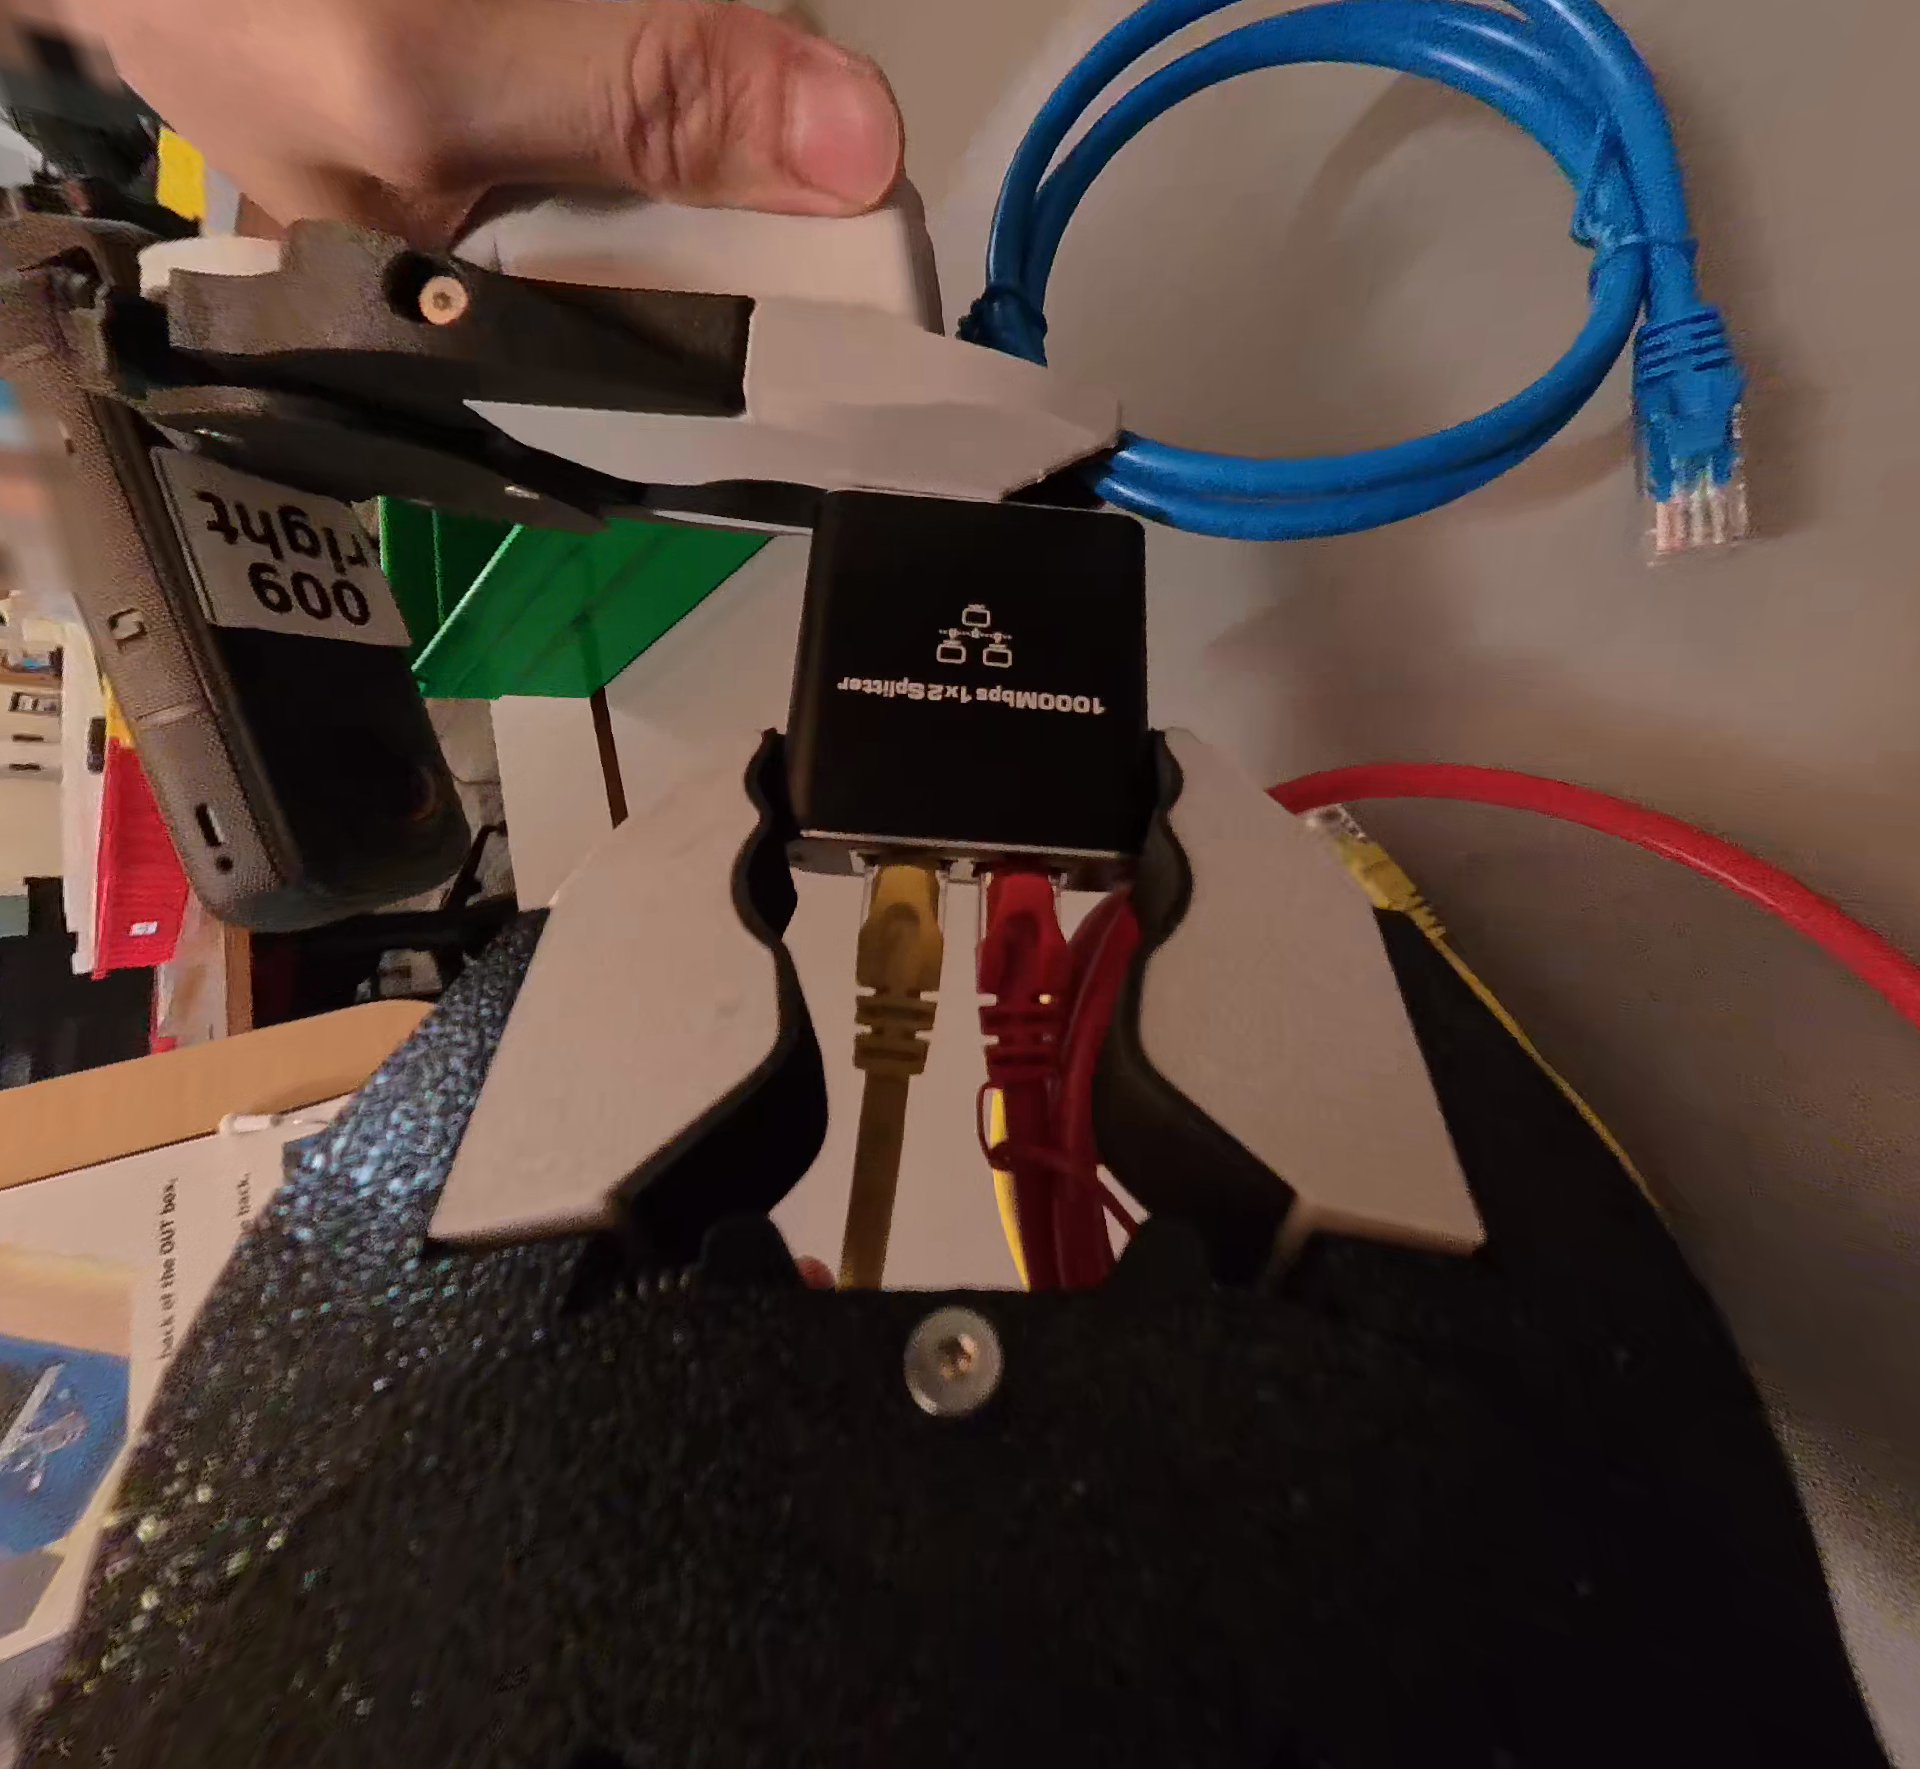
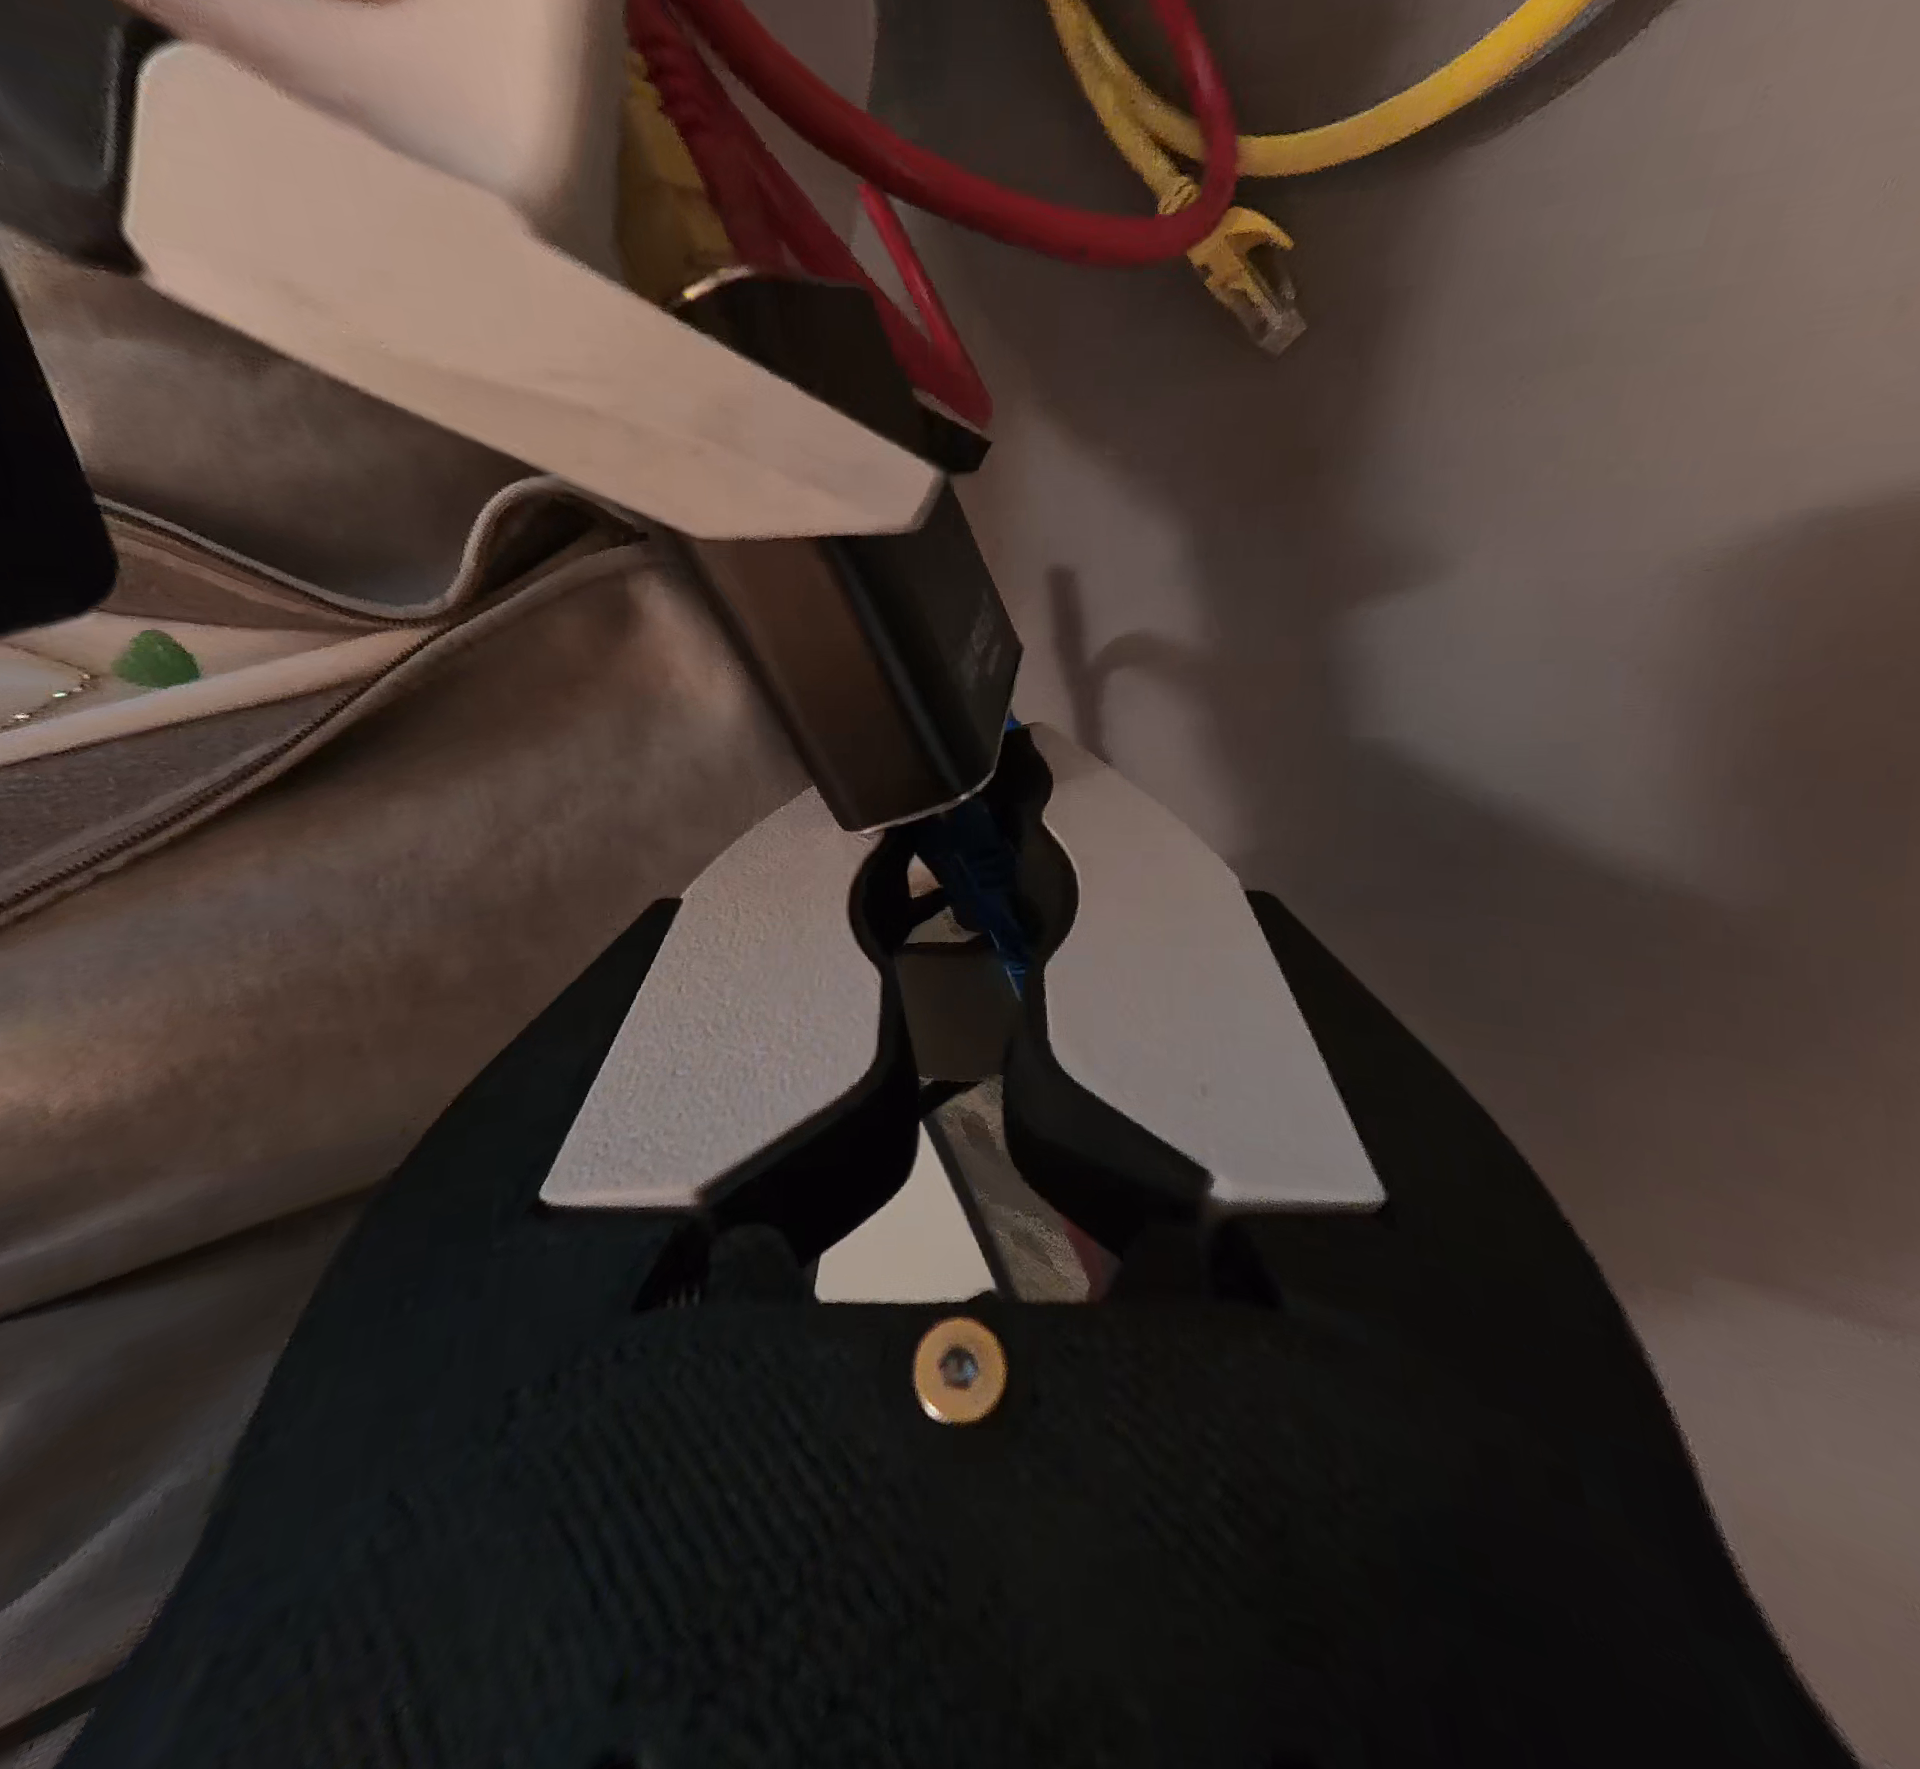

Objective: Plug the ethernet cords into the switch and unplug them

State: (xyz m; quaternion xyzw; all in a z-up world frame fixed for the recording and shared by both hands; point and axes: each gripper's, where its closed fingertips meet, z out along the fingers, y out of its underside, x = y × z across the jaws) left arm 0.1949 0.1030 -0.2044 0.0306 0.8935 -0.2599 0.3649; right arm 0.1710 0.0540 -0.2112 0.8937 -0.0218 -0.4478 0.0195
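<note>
Switch (image 1: 966,670) long axis along left gripper (image 1: 964,815), jaws clamping it, right gripper (image 2: 961,888) – jaws pinching blue cord (image 1: 1351,265) plug.

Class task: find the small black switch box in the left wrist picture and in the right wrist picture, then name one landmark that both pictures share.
Left wrist view: the black switch box sits at centre, clamped between this gripper's fingers.
Right wrist view: it runs diagonally through the centre, its upper part behind the other gripper's pale finger.
Shared landmark: the red cord.
</note>
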